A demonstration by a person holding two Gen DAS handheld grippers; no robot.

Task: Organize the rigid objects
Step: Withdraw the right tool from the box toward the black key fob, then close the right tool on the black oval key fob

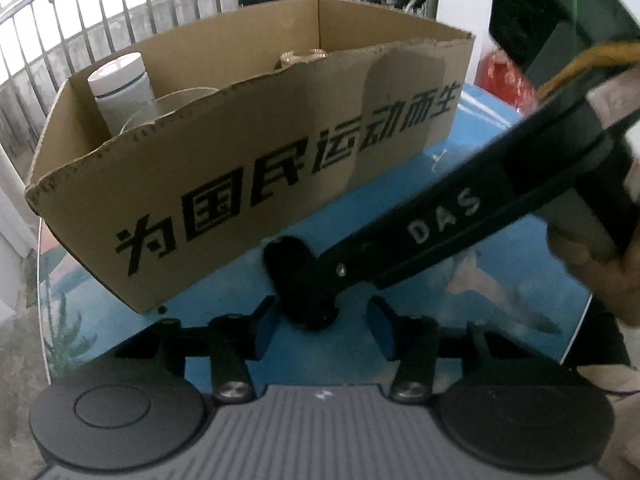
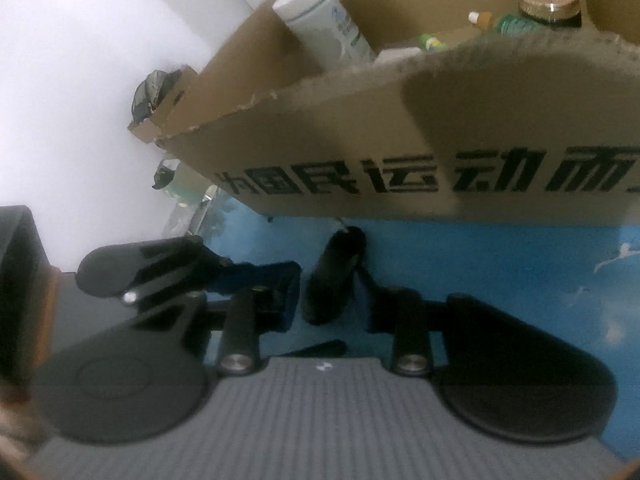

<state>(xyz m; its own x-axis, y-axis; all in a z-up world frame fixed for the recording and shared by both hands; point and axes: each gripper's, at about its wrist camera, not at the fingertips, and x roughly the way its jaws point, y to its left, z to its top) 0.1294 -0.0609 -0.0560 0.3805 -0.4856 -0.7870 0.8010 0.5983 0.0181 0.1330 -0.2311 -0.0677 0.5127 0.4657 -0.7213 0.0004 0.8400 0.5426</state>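
- A small black object lies on the blue bench, just in front of the cardboard box.
- Left claw spread wide, grasping nothing, black object between its fingers.
- Right claw likewise released, flanking the same object.
- White bottle stands inside the box.

One cardboard box, two tools.
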